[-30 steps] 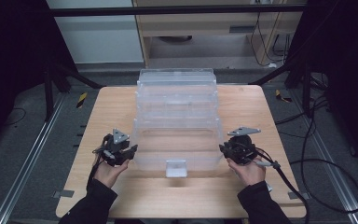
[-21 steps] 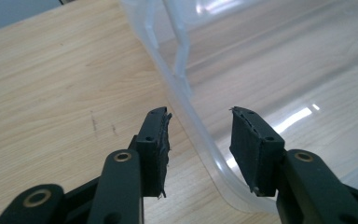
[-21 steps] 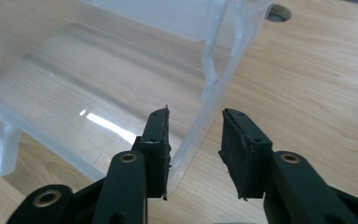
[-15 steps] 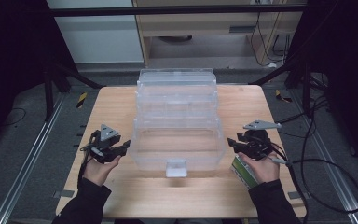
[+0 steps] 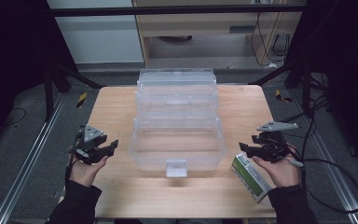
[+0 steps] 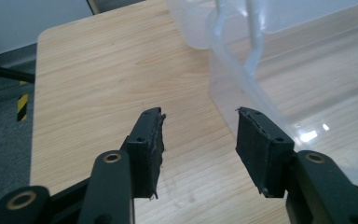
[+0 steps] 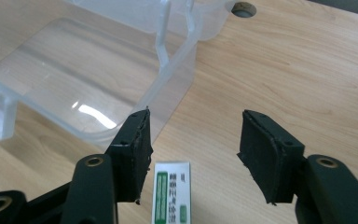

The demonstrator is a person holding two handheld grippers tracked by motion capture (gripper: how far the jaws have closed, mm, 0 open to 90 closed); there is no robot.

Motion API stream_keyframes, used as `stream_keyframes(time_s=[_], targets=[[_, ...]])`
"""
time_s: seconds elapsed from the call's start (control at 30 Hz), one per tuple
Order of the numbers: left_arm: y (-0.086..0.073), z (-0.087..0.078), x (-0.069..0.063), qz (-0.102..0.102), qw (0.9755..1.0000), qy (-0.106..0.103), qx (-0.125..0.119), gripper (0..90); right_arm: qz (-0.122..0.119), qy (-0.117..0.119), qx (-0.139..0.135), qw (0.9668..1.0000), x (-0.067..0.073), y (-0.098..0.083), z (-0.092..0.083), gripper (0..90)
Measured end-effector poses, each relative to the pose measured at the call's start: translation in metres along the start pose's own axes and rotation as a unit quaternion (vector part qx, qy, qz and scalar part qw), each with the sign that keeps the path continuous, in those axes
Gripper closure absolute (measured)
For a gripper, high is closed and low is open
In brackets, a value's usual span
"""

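Tongs both released, just opening, nothing between: left tongs [image 5: 108, 148], right tongs [image 5: 245, 148]. Clear tiered box [image 5: 177, 140] looks light, stiff, slippery; better grip side walls.

box [image 7: 171, 196]: bottom edge cuts it, print unreadable | clear bin [image 6: 307, 93]: right edge cuts it

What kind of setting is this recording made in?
Probably a lab or workshop recording station: a wooden table with a clear tiered plastic organiser box, metal rails on the floor, loose cables, dark surroundings.
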State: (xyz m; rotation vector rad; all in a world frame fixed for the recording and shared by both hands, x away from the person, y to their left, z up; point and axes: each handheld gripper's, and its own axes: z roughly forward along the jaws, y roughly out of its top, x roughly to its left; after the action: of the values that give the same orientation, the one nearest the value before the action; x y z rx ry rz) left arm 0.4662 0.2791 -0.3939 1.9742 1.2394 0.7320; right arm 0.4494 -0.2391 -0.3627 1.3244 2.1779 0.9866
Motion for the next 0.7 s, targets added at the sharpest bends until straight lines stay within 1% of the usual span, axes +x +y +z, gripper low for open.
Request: stream_keyframes(time_s=[0.07,0.3,0.4,0.53,0.7], targets=[[-0.003,0.001,0.005,-0.004,1.0000,0.008,0.004,47.5,-0.003,0.005,0.007,1.0000,-0.001,-0.001,-0.006,41.8],[-0.010,0.004,0.016,-0.013,0.9997,0.017,0.010,45.3,-0.012,0.014,0.025,0.9995,0.001,0.001,-0.017,38.5],[-0.013,0.006,0.020,-0.017,0.9995,0.022,0.017,44.2,-0.020,0.020,0.040,0.9988,0.005,0.000,-0.018,37.4],[-0.016,0.009,0.025,-0.024,0.9991,0.027,0.022,43.2,-0.034,0.025,0.066,0.9969,0.010,-0.002,-0.015,36.7],[-0.019,0.012,0.030,-0.028,0.9987,0.031,0.030,42.4,-0.037,0.026,0.082,0.9955,0.012,-0.004,-0.013,36.8]])
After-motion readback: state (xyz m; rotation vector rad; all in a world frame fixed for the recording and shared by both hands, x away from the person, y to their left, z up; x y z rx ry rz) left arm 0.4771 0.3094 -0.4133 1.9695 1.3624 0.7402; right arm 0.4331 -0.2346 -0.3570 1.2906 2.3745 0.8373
